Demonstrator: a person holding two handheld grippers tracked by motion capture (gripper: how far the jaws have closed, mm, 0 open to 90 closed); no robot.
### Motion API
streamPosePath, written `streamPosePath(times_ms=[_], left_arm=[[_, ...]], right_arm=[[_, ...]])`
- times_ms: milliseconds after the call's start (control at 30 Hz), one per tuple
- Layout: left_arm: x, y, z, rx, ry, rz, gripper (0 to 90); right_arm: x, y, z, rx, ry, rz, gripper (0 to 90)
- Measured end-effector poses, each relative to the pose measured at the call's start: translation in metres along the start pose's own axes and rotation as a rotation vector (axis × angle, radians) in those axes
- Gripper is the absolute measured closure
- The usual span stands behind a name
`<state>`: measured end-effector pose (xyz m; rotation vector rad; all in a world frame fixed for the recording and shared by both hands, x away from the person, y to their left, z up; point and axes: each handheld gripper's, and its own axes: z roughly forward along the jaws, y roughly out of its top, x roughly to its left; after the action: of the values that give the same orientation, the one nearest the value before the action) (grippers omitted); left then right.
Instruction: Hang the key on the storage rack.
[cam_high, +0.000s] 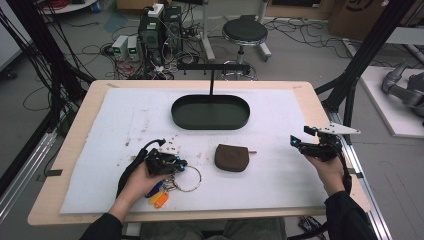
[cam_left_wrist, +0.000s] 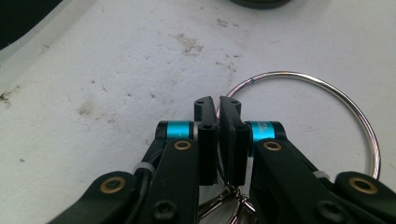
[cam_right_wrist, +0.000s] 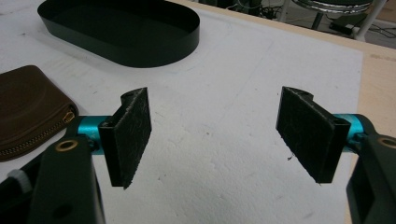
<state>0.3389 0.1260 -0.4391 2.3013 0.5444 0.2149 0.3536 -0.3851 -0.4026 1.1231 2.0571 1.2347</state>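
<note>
A large silver key ring (cam_high: 188, 178) lies on the white mat near the front, with blue and orange key tags (cam_high: 158, 195) bunched at its left. My left gripper (cam_high: 181, 165) sits at the ring's upper left. In the left gripper view its jaws (cam_left_wrist: 218, 108) are shut on the wire of the key ring (cam_left_wrist: 285, 73). A brown zip pouch (cam_high: 231, 157) lies to the right of the ring. My right gripper (cam_high: 301, 136) hovers at the right side of the mat, open, with nothing between its pads (cam_right_wrist: 133, 135). The pouch (cam_right_wrist: 28, 109) lies to its left.
A black oval tray (cam_high: 210, 122) stands on the mat behind the pouch, with a black T-shaped stand (cam_high: 212, 67) rising at its back. The tray's wall (cam_right_wrist: 140, 55) is far from the right gripper. Small dark specks dot the white mat (cam_high: 280, 110).
</note>
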Motion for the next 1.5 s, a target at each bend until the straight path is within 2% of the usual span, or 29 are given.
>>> streamPosePath(times_ms=[67,233,267,300,433,500,600,867,1133,1200,1233,1300,1500], left_arm=[[0.001,0.001,-0.003,-0.017,0.009,0.000,85.9],[0.003,0.005,-0.017,-0.120,0.047,-0.008,86.0],[0.003,0.008,-0.025,-0.156,0.065,0.007,86.0],[0.003,0.008,-0.025,-0.156,0.065,0.007,86.0],[-0.001,0.012,-0.039,-0.244,0.092,0.014,86.1],[-0.003,0.014,-0.044,-0.267,0.098,0.035,86.2],[-0.008,0.015,-0.046,-0.274,0.101,0.057,86.2],[-0.013,0.012,-0.051,-0.305,0.032,0.061,85.9],[-0.012,0.009,-0.045,-0.255,-0.001,0.055,83.4],[-0.010,0.008,-0.045,-0.245,-0.012,0.048,83.4],[-0.010,0.006,-0.043,-0.238,-0.022,0.029,83.5],[-0.009,0.005,-0.043,-0.230,-0.026,0.031,83.6],[-0.007,0.004,-0.046,-0.241,-0.024,0.028,86.1]], right_arm=[[0.000,0.000,0.000,-0.002,-0.001,-0.002,26.8],[0.000,0.000,0.000,-0.002,-0.004,-0.002,26.8],[0.000,0.000,0.000,-0.002,-0.005,-0.001,26.8],[0.000,0.000,0.000,-0.002,-0.005,-0.001,26.8],[-0.001,0.000,-0.001,-0.006,-0.008,0.001,26.8],[-0.001,0.000,-0.001,-0.008,-0.010,0.001,26.8],[-0.001,0.000,-0.001,-0.007,-0.010,0.000,26.8],[-0.001,0.000,-0.002,-0.010,-0.008,-0.001,26.8],[0.000,0.000,-0.001,-0.008,-0.007,0.002,26.8],[-0.001,0.000,-0.001,-0.010,-0.008,0.000,26.8],[-0.001,0.000,-0.001,-0.008,-0.007,0.002,26.8],[-0.001,0.000,-0.002,-0.009,-0.008,0.003,26.8],[-0.002,0.000,-0.002,-0.014,-0.007,0.005,26.9]])
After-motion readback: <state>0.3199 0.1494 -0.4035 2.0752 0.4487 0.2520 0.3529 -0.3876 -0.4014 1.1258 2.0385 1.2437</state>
